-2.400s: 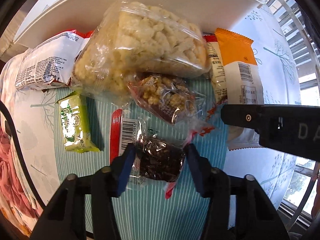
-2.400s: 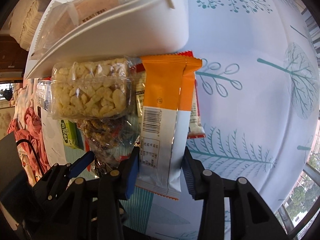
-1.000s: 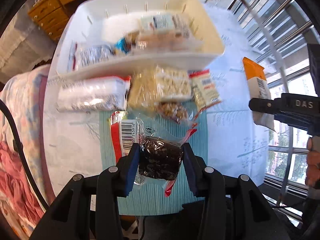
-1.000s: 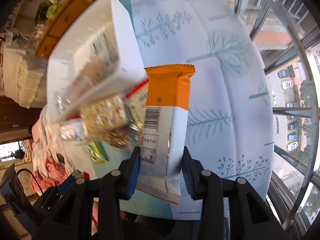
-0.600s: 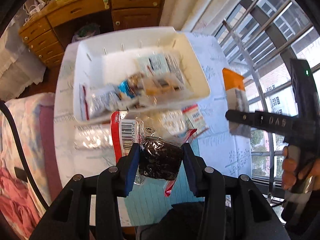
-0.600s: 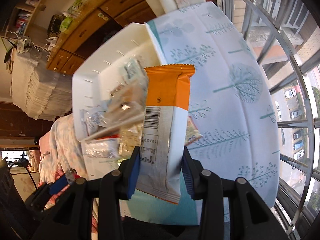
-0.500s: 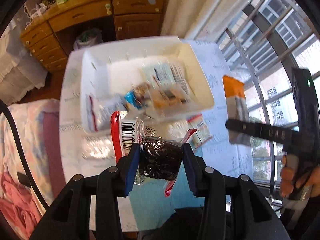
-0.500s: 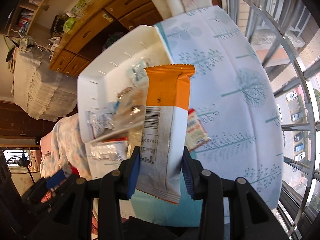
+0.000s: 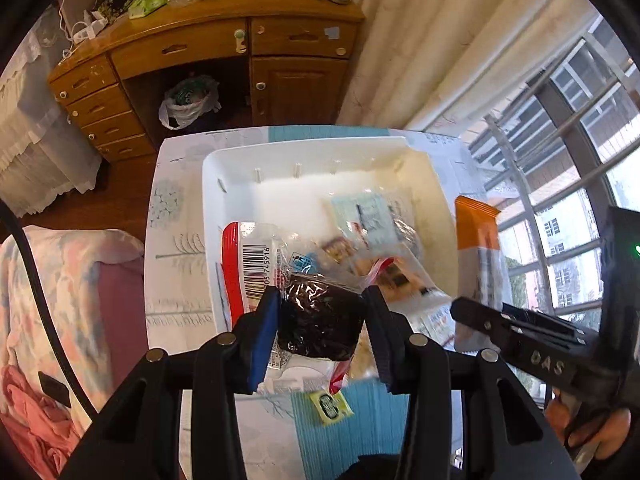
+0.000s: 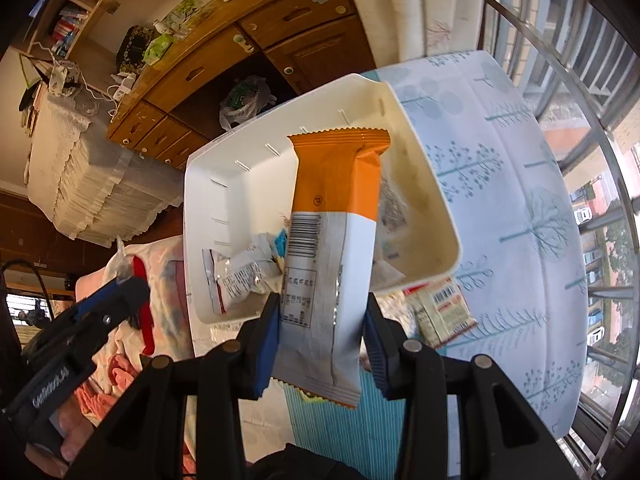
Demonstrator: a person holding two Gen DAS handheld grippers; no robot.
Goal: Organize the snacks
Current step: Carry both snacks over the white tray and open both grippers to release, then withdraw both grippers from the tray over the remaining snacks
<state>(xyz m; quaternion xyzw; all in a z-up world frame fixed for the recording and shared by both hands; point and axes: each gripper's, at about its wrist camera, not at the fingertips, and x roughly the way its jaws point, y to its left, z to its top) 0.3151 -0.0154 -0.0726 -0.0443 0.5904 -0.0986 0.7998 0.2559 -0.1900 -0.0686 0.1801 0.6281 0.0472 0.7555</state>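
Note:
My left gripper [image 9: 322, 322] is shut on a clear packet with a dark brown cake and a red barcode strip [image 9: 316, 316], held high above the white bin [image 9: 224, 208]. My right gripper [image 10: 320, 328] is shut on an orange and white snack bar wrapper [image 10: 332, 248], also held above the white bin [image 10: 432, 208]. The bin holds several packets. The right gripper and its bar show at the right of the left wrist view [image 9: 476, 264]. The left gripper shows at the lower left of the right wrist view [image 10: 116, 300].
The bin sits on a table with a white and teal tree-print cloth [image 10: 520, 200]. Loose snacks lie in front of the bin: a green packet [image 9: 330, 406] and a red-edged packet [image 10: 440, 312]. A wooden desk [image 9: 200, 52] stands behind, window bars [image 9: 560, 160] at right.
Both grippers have lifted their packets off the table and risen high. The view now looks down into the bin, and the bin sits under both packets.

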